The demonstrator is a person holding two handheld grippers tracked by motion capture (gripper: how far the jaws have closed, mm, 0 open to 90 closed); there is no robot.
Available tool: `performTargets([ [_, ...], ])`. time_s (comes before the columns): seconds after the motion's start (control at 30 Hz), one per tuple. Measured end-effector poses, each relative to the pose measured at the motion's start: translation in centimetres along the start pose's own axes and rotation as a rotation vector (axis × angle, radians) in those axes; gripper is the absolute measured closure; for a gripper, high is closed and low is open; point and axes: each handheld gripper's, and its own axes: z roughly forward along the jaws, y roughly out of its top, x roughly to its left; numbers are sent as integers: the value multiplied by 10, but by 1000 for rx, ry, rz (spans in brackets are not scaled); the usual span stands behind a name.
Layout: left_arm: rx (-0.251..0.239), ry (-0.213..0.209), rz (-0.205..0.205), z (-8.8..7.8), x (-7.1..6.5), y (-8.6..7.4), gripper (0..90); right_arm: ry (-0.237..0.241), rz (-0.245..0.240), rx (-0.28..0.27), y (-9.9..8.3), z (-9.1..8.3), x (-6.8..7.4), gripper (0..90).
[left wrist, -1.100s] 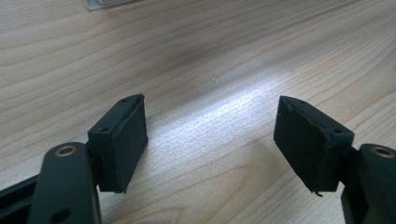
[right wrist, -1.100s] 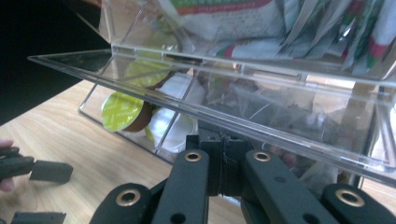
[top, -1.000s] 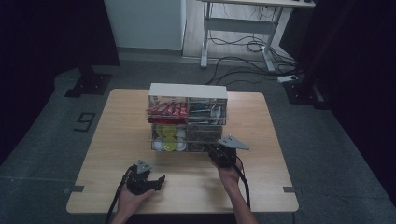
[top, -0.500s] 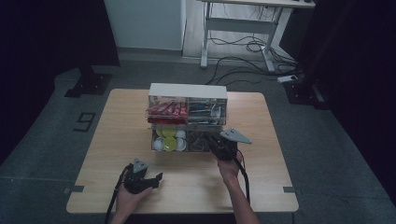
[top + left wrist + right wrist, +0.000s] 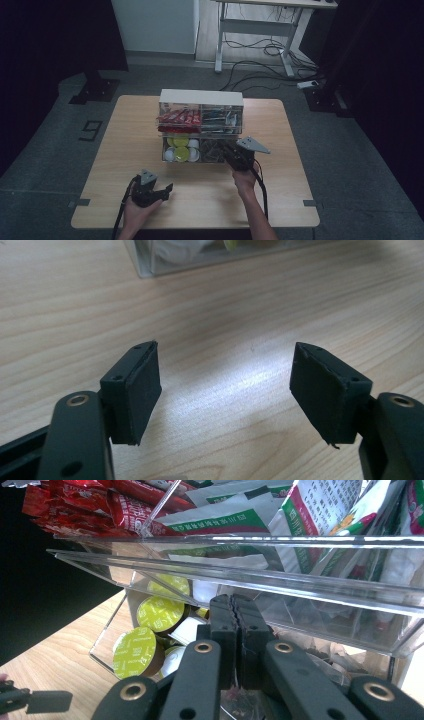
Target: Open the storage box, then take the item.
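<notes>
The right gripper [image 5: 231, 156], fingers pressed together, is held at the clear acrylic drawer organizer [image 5: 201, 131]; the organizer could be shoved if pushed harder.

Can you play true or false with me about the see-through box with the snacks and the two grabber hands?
1. The right gripper has its fingers pressed together. True.
2. The left gripper holds a coffee capsule. False: nothing is between its open fingers, just bare wooden table.
3. The red packets are in the organizer's upper left compartment. True.
4. The clear organizer stands on the floor. False: it stands on the table.
5. Green-lidded coffee capsules lie in a lower compartment. True.
</notes>
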Motion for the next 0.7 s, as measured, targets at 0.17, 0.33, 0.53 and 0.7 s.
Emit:
performTargets([
  [0.17, -28, 26, -10, -5, 1, 4, 288, 3, 3, -1, 0, -1, -2, 871],
  [0.33, -46, 34, -10, -8, 0, 8, 288, 10, 10, -2, 0, -1, -4, 871],
  [0.53, -72, 48, -13, -13, -2, 21, 289, 26, 17, 1, 0, 0, -6, 867],
  [0.7, -104, 52, -35, -16, -2, 35, 289, 29, 23, 12, 0, 1, -11, 868],
])
